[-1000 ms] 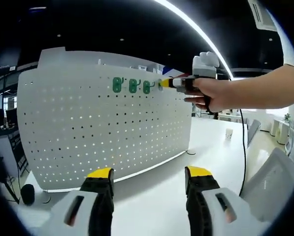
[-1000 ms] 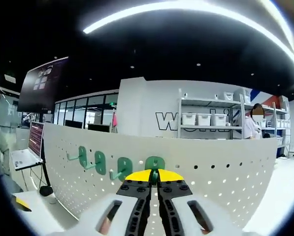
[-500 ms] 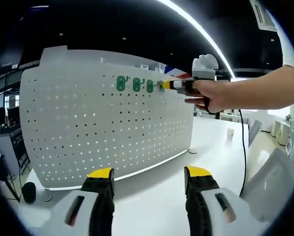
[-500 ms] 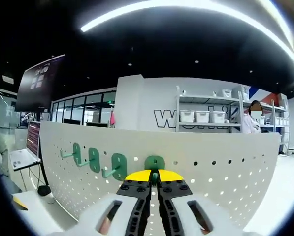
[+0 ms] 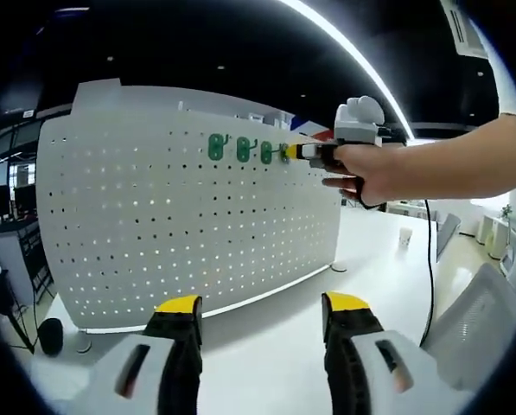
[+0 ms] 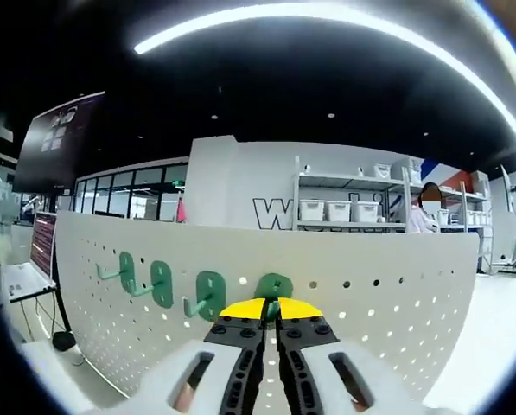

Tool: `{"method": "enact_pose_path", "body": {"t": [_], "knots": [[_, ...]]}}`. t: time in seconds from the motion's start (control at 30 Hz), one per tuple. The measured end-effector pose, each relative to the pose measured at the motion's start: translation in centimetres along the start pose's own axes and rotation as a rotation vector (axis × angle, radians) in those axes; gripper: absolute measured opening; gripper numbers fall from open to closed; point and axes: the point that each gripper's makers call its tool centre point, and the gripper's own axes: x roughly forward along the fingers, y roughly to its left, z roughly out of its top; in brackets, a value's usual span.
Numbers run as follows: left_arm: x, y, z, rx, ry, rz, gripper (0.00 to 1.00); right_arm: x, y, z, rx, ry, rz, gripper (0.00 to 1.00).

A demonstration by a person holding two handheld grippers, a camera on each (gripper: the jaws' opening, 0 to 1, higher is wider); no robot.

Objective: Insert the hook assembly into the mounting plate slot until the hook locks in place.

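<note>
Now, right tool (image 6: 270,313): pressed on hook (image 6: 273,290), dead ahead at plate (image 6: 396,294).
Hook axis: toward plate, beside three hooks (image 5: 240,150).
Left tool (image 5: 256,309): spread, over bench (image 5: 266,346).

White table (image 5: 387,259) under the board, a paper cup (image 5: 403,235) standing on it, black cable (image 5: 430,259) hanging over it, shelf (image 6: 361,212) with white boxes (image 6: 312,210) behind, dark screen (image 6: 54,138) at left, long ceiling light (image 6: 327,17) was on.

White left gripper (image 5: 260,304) and right gripper (image 6: 270,309), black screw-studded fingers (image 6: 238,341) with yellow tips, trailing black cable (image 5: 429,277).
</note>
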Motion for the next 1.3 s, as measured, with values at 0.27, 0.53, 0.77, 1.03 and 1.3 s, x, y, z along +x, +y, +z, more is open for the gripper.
{"method": "enact_pose_path", "body": {"t": [0.27, 0.53, 0.77, 1.03, 1.3], "knots": [[-0.1, 0.22, -0.3, -0.016, -0.001, 0.008, 0.56, -0.05, -0.37, 0.35, -0.042, -0.009, 0.021, 0.01], [-0.17, 0.18, -0.12, -0.01, -0.005, 0.003, 0.55, 0.07, -0.38, 0.2, -0.092, -0.022, 0.018, 0.01], [-0.2, 0.24, 0.0, -0.018, -0.009, 0.006, 0.54, 0.1, -0.36, 0.1, -0.072, -0.082, 0.0, 0.01], [-0.27, 0.29, 0.01, -0.019, -0.004, 0.004, 0.54, 0.06, -0.36, 0.21, -0.01, -0.106, -0.009, 0.01], [-0.37, 0.37, -0.31, -0.024, 0.003, 0.006, 0.53, -0.11, -0.41, 0.29, 0.003, -0.127, -0.01, 0.01]]}}
